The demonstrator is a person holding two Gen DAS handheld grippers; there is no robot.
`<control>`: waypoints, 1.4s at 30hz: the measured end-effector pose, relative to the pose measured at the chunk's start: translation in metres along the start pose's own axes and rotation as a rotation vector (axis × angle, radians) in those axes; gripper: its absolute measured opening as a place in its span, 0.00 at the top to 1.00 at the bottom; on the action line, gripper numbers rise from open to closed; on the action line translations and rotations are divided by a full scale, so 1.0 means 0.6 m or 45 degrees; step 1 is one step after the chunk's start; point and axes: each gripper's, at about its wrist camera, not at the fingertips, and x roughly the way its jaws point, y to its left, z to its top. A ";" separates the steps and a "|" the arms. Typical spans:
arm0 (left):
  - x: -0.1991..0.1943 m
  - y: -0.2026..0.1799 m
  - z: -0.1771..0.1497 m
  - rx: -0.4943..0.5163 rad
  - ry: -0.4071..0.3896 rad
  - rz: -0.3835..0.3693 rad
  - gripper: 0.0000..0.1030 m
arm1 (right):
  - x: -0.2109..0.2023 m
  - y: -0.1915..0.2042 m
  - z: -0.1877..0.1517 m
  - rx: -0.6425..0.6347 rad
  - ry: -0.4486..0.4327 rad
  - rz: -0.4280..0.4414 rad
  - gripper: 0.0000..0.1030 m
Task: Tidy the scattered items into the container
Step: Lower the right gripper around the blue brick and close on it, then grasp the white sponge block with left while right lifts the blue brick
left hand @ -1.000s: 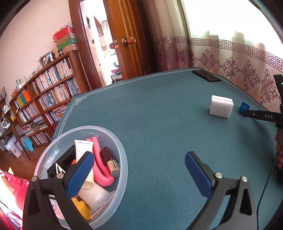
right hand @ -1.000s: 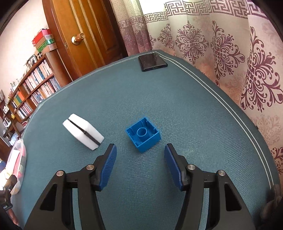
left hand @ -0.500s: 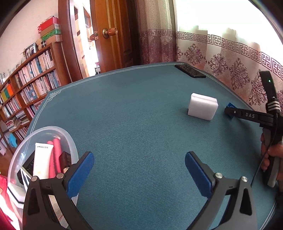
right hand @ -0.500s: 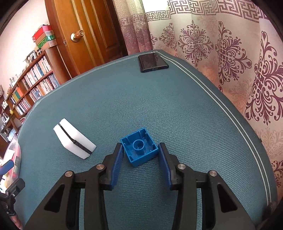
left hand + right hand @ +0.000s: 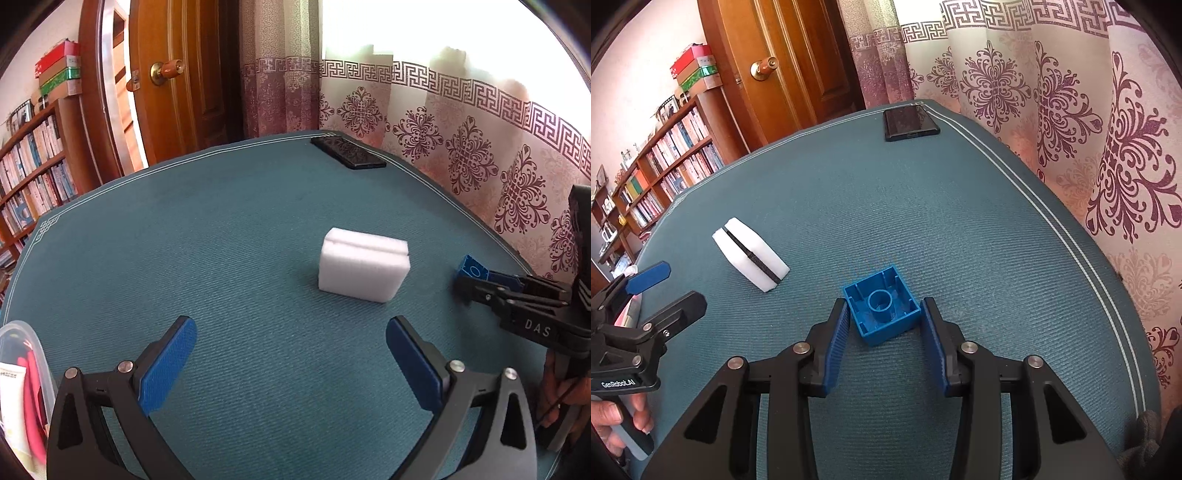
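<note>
One blue block [image 5: 882,309] lies hollow side up on the teal table [image 5: 923,206], between the fingers of the right gripper [image 5: 884,328], whose pads sit just beside its sides; whether they touch, I cannot tell. Left of it lies a white sponge [image 5: 364,269]. Farther left, the left gripper [image 5: 291,365] hangs wide open and empty, beside the container [image 5: 22,365].
</note>
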 end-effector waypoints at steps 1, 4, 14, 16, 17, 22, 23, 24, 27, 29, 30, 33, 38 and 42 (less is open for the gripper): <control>0.003 -0.008 0.006 0.016 -0.008 -0.016 0.00 | -0.001 -0.002 -0.001 0.001 0.001 0.003 0.59; 0.012 -0.030 0.020 0.059 -0.021 -0.026 0.00 | -0.003 -0.002 -0.005 -0.002 0.001 -0.002 0.59; 0.055 -0.054 0.057 0.110 -0.016 -0.001 0.00 | -0.006 0.001 -0.009 -0.004 -0.001 -0.016 0.59; 0.070 -0.054 0.060 0.096 0.008 0.009 0.00 | -0.005 0.000 -0.008 0.000 -0.001 -0.014 0.59; 0.076 -0.054 0.061 0.092 0.020 0.012 0.00 | -0.005 -0.001 -0.008 0.001 -0.001 -0.013 0.59; 0.091 -0.059 0.054 0.109 0.045 0.034 0.00 | -0.005 -0.002 -0.007 0.000 -0.001 -0.014 0.59; 0.092 -0.059 0.053 0.108 0.053 0.030 0.02 | -0.005 -0.002 -0.007 0.000 -0.001 -0.015 0.59; 0.093 -0.058 0.053 0.106 0.060 0.017 0.07 | -0.005 -0.002 -0.007 0.000 -0.002 -0.016 0.59; 0.093 -0.055 0.054 0.089 0.076 -0.026 0.21 | -0.005 -0.001 -0.007 0.001 -0.003 -0.022 0.59; 0.093 -0.056 0.053 0.090 0.079 -0.056 0.27 | -0.005 -0.002 -0.006 0.003 -0.004 -0.023 0.59; 0.093 -0.060 0.052 0.103 0.078 -0.061 0.31 | -0.005 -0.001 -0.007 0.006 -0.005 -0.022 0.59; 0.085 -0.075 0.047 0.174 0.056 -0.030 0.36 | -0.007 -0.002 -0.008 0.015 -0.009 -0.014 0.59; 0.063 -0.090 0.033 0.259 0.013 -0.006 0.36 | -0.011 -0.004 -0.009 0.042 -0.022 0.001 0.59; 0.037 -0.088 0.024 0.244 -0.028 0.009 0.36 | -0.017 0.002 -0.011 0.043 -0.031 0.014 0.60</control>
